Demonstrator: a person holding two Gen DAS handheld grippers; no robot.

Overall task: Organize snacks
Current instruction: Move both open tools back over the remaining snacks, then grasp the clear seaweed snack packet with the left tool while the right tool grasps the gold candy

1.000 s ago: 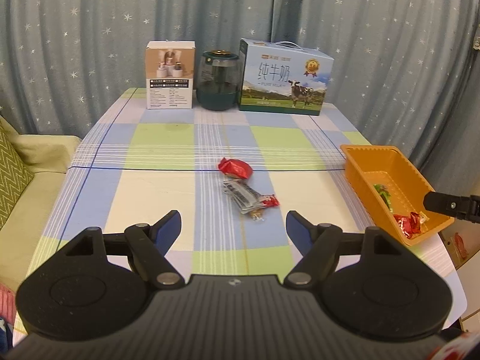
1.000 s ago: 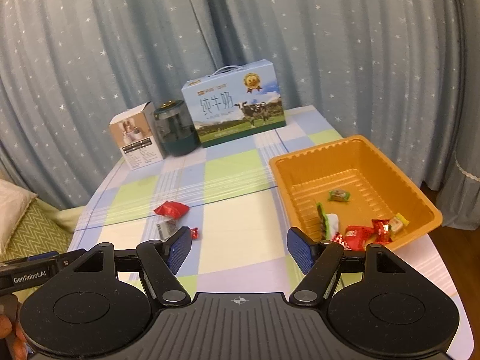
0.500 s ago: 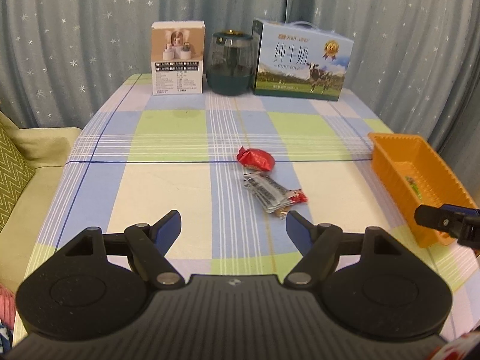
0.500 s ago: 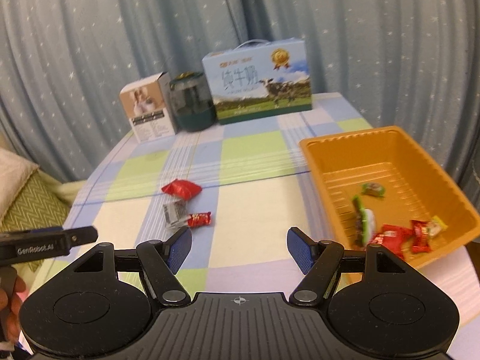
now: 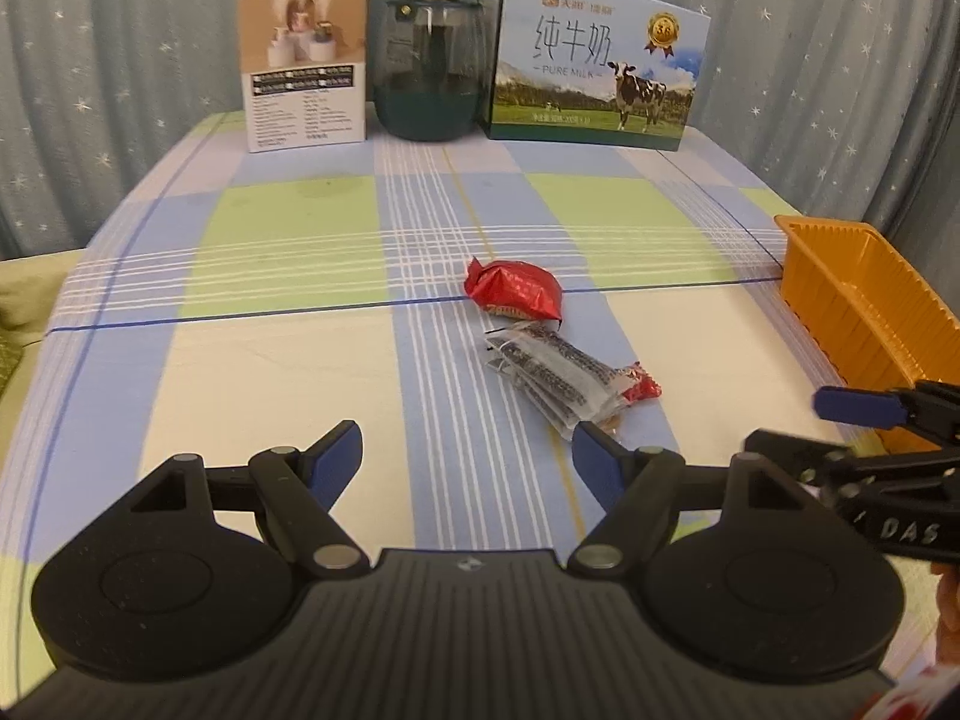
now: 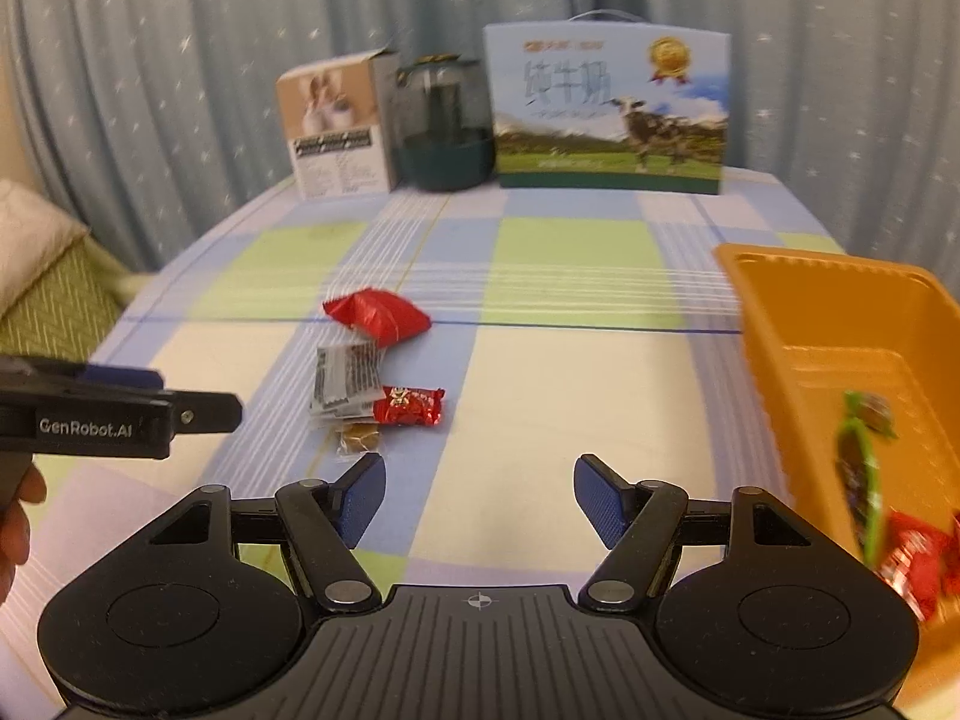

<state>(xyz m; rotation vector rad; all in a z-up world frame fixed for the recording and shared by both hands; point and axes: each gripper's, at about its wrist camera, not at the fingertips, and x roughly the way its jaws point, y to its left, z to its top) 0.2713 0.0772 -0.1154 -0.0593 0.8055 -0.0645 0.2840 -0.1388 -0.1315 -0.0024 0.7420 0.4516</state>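
Observation:
A red snack packet [image 5: 515, 290] [image 6: 378, 315] lies mid-table. Just in front of it lies a stack of clear sachets with dark print [image 5: 552, 369] [image 6: 346, 377], a small red candy [image 5: 641, 385] [image 6: 409, 407] and a brown candy [image 6: 358, 439]. The orange tray [image 5: 864, 312] [image 6: 780, 324] at the right edge holds several wrapped snacks [image 6: 864, 462]. My left gripper [image 5: 467, 456] is open and empty, just short of the sachets. My right gripper [image 6: 478, 495] is open and empty, between the pile and the tray.
At the table's far edge stand a white product box [image 5: 303, 63], a dark green glass jar [image 5: 431, 63] and a milk carton box [image 5: 591, 57]. A sofa with a green cushion [image 6: 54, 300] sits left of the table. Curtains hang behind.
Both grippers have moved forward and inward toward the snack pile. The right gripper has swung left, away from the tray. Both have stayed open.

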